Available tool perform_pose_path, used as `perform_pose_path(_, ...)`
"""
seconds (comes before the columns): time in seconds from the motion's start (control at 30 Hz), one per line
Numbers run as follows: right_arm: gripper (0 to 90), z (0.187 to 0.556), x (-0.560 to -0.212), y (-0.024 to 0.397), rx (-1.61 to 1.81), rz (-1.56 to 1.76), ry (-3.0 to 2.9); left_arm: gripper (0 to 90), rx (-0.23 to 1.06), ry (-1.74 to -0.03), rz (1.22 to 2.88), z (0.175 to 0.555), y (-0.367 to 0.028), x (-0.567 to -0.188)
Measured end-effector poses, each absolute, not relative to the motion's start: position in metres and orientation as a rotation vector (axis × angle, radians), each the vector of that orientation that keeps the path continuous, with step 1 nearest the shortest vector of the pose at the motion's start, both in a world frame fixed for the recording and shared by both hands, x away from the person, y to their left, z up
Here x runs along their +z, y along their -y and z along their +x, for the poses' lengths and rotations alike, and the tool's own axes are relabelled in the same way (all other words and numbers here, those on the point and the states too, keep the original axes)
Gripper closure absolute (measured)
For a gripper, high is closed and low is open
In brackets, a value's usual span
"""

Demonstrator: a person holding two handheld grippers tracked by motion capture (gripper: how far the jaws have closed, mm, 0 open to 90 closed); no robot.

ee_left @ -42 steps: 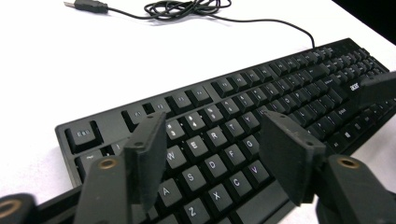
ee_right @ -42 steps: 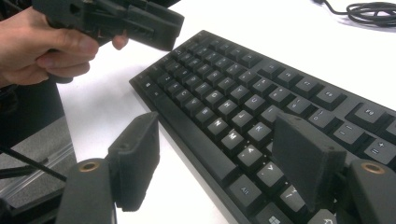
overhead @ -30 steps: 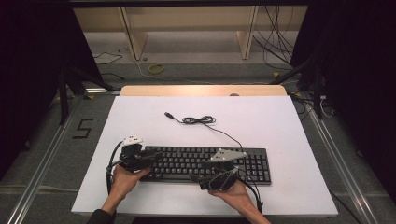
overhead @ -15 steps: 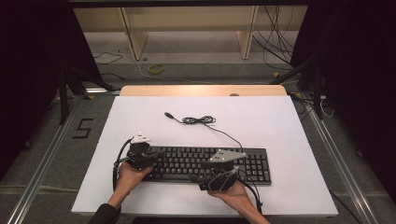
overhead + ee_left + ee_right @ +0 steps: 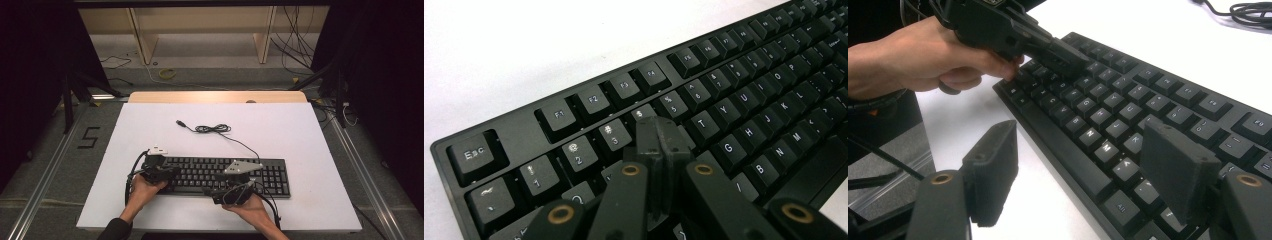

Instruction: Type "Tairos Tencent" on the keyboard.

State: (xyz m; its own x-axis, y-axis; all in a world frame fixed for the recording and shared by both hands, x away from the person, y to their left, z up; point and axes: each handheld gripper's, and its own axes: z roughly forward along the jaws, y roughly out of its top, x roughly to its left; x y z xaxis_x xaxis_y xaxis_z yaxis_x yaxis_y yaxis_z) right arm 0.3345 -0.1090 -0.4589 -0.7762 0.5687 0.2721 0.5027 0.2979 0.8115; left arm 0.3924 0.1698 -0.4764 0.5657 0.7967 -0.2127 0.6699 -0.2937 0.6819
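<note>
Left gripper (image 5: 659,135) closed; right gripper (image 5: 1083,175) spread wide.

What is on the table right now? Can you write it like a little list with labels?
table: white flat tabletop
main thing: black rectangular plastic keyboard, lying flat near the front edge
cable: thin black cord, coiled behind the keyboard, plug end loose
left gripper: fingers shut together, tips down on the number-row keys at the keyboard's left end
right gripper: fingers open, poised over the keyboard's front edge, holding nothing
hands: one on each gripper
</note>
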Motion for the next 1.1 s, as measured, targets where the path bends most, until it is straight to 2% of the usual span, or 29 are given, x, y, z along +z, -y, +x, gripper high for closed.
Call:
perform_pose_path(0.23, 32.7, 0.335, -0.459, 0.108, 1.506, 1.025, -2.472, 88.8, 0.222, -1.175, 2.029, 0.391, -0.171, -0.474)
perform_pose_path(0.4, 35.6, 0.338, -0.460, 0.105, 1.496, 1.020, -2.472, 82.3, 0.225, -1.163, 1.991, 0.387, -0.175, -0.467)
perform_pose_path(0.5, 43.3, 0.341, -0.460, 0.102, 1.472, 1.020, -2.474, 76.2, 0.214, -1.162, 1.957, 0.383, -0.179, -0.463)
perform_pose_path(0.73, 62.5, 0.350, -0.462, 0.093, 1.434, 1.027, -2.485, 52.4, 0.206, -1.155, 1.912, 0.373, -0.187, -0.457)
perform_pose_path(0.93, 77.6, 0.355, -0.466, 0.084, 1.404, 1.027, -2.504, 43.1, 0.216, -1.141, 1.858, 0.361, -0.195, -0.454)
perform_pose_path(1.1, 85.7, 0.359, -0.471, 0.075, 1.363, 1.022, -2.528, 38.5, 0.221, -1.121, 1.831, 0.350, -0.199, -0.453)
